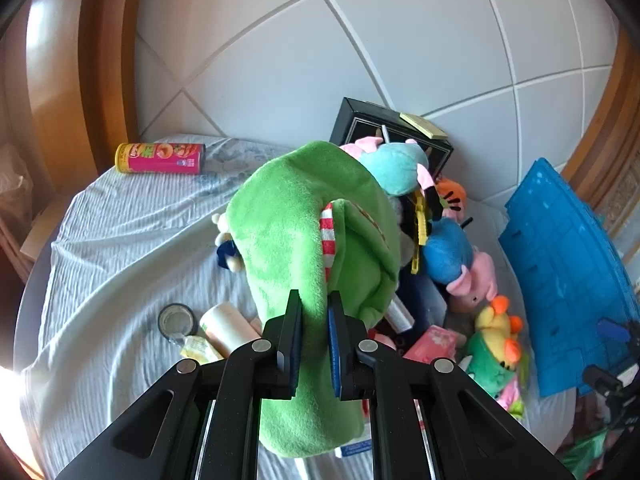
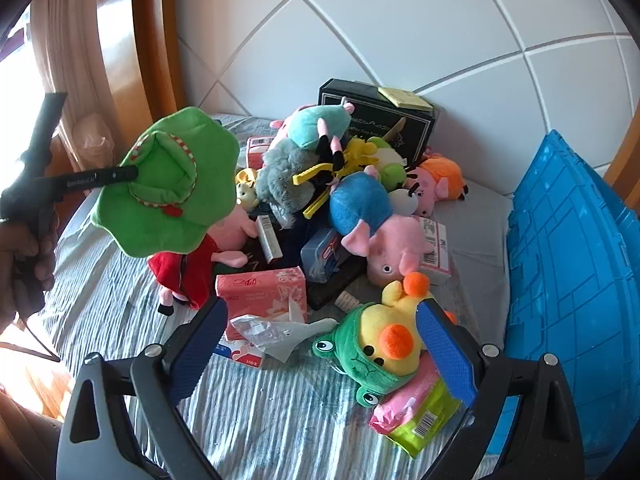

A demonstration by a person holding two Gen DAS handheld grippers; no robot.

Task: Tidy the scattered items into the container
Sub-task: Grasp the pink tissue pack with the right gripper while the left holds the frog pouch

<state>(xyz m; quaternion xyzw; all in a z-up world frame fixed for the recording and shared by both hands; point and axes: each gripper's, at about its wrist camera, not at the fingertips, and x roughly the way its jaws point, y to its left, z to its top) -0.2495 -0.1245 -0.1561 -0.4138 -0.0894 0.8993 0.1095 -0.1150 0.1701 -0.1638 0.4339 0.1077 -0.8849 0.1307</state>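
My left gripper (image 1: 316, 300) is shut on a big green plush (image 1: 300, 220) with red-and-white striped trim and holds it up above the bed. In the right wrist view that same green plush (image 2: 168, 184) hangs at the left from the left gripper (image 2: 132, 174), which a hand grips. My right gripper (image 2: 322, 308) is open and low over the bed. A yellow duck plush in a green frog hood (image 2: 384, 344) lies between its fingers, close to the right finger (image 2: 444, 352). The blue crate (image 2: 568, 280) stands at the right, also seen as the blue crate (image 1: 560, 272).
A pile of plush toys (image 2: 360, 200), a pink tissue pack (image 2: 260, 288), a black box (image 2: 376, 116) and small cartons cover the striped sheet. A pink chips can (image 1: 160, 158) lies at the far left. A tape roll (image 1: 176, 320) and a bottle (image 1: 228, 328) lie near the left gripper. A padded white headboard stands behind.
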